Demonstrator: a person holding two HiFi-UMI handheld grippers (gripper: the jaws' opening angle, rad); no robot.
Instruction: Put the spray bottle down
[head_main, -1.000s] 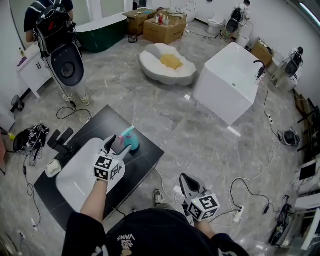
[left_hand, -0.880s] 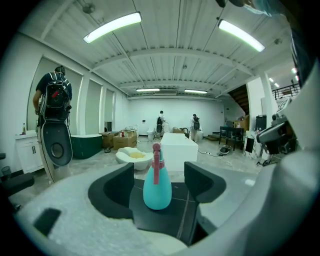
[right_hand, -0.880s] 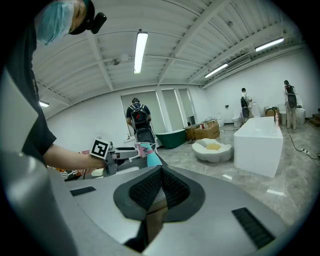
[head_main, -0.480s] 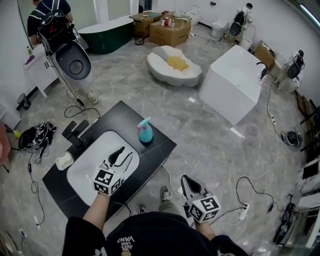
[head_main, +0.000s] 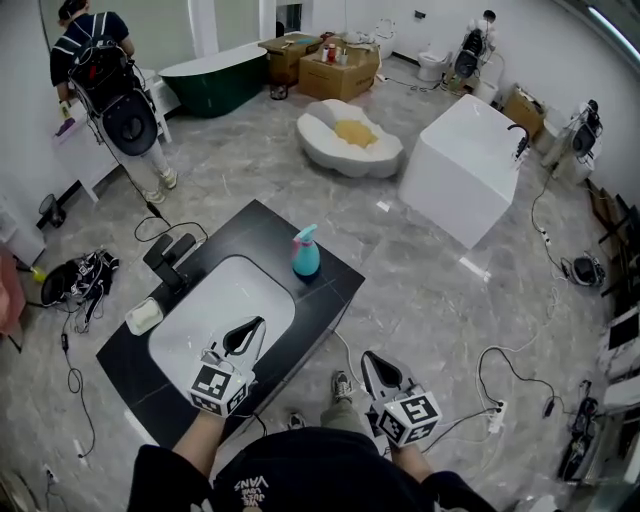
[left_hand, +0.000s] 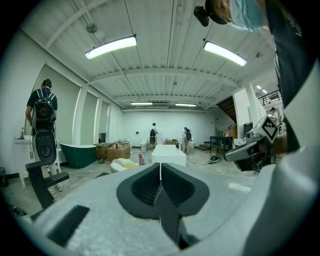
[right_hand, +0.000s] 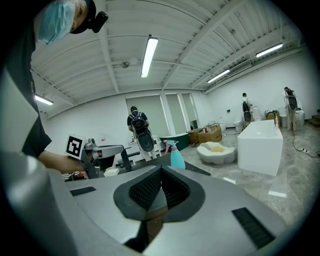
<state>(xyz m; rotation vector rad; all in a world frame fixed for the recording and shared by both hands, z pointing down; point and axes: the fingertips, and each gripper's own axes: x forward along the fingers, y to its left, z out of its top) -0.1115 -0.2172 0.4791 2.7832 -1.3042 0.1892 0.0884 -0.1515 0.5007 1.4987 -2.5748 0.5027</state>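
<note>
Our left gripper, jaws just closed, and shut right gripper, both empty, hang clear of the spray bottle near the counter edge.

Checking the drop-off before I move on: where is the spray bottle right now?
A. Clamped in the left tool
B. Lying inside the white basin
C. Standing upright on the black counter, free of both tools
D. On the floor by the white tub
C: the spray bottle stands upright on the black counter, apart from the left tool, whose jaws have just closed on nothing.
</note>
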